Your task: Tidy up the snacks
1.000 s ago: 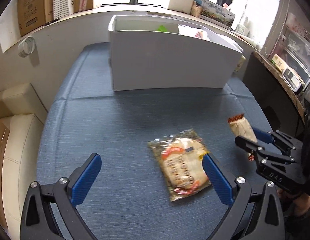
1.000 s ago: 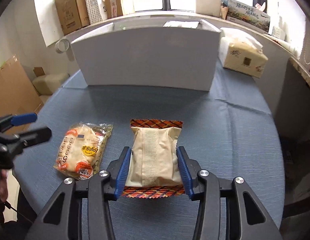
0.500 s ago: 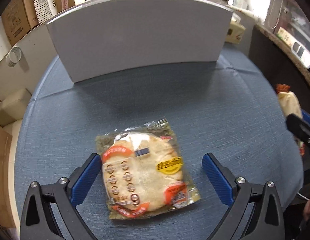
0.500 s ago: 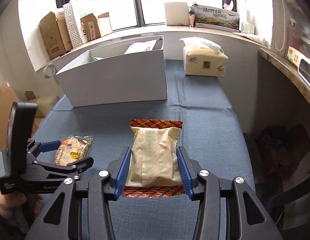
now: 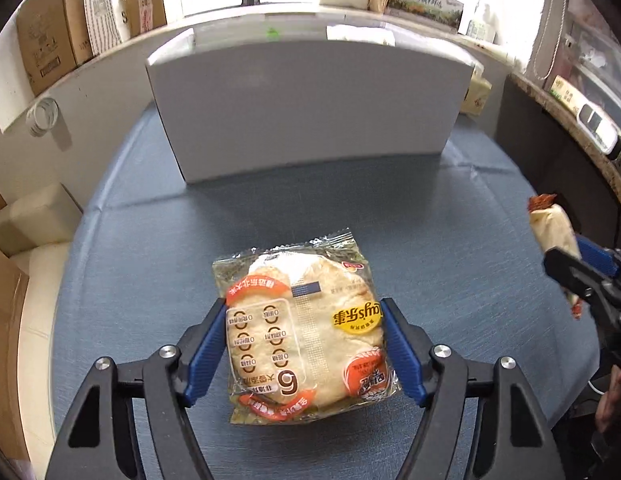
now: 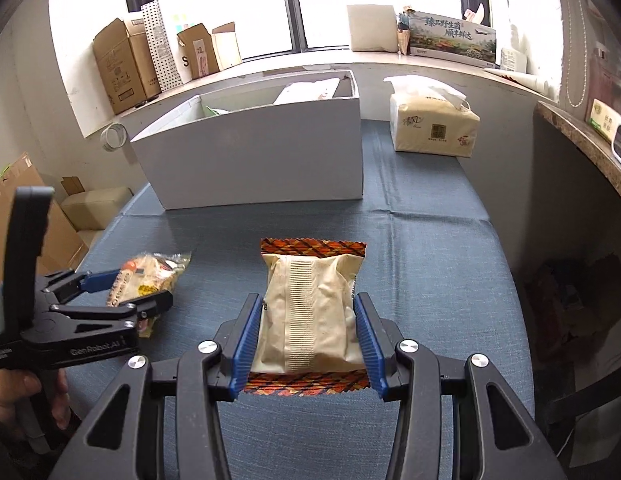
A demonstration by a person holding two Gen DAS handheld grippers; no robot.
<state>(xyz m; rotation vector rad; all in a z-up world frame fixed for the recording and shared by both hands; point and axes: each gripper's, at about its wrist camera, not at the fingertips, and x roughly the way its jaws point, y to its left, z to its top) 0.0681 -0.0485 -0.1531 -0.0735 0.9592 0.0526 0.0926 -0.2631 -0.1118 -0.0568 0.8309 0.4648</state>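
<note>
Near desk (image 5: 150,264) front edge: left gripper (image 5: 304,344) jaws closing around flatbread packet (image 5: 306,332); right gripper (image 6: 306,336) clamps cream snack pack (image 6: 310,312).

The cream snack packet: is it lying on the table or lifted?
Lifted. The right gripper clamps the cream snack packet above the table.

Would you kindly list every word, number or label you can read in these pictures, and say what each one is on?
"GenRobot.AI": side of the left gripper.
"6", upside down: flatbread packet.
"臻品野生菌 顺丰鲜达": printed box on the windowsill.
"S": carton on the sill.
Smaller print on the flatbread packet, cream packet and tissue pack: too small to read.
</note>
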